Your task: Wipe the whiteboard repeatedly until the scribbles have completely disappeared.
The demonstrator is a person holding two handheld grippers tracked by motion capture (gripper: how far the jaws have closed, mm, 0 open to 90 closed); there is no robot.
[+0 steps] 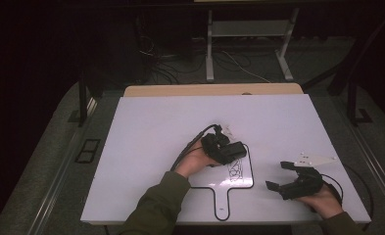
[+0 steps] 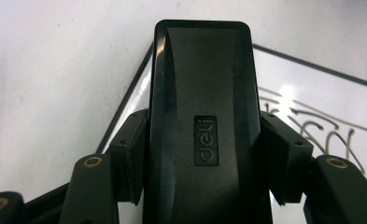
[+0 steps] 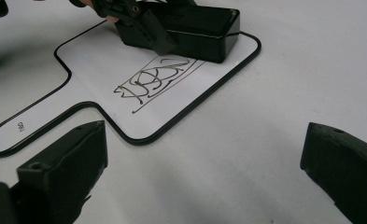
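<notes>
Gripping the eraser (image 2: 202, 130) in our left gripper (image 1: 224, 149), we've wiped none of the scribble (image 3: 155, 81) just beside it; right gripper (image 1: 290, 178) gapes empty.

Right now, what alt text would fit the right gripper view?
A black eraser, clamped in the left gripper, rests on a small whiteboard beside scribbles. The right gripper has its jaws open over the white table.

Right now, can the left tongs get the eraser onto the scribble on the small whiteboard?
Probably yes. The left tongs are shut on the eraser, which sits on the small whiteboard right beside the scribble. Nothing lies between them; the right tongs wait open, off to the side.
</notes>
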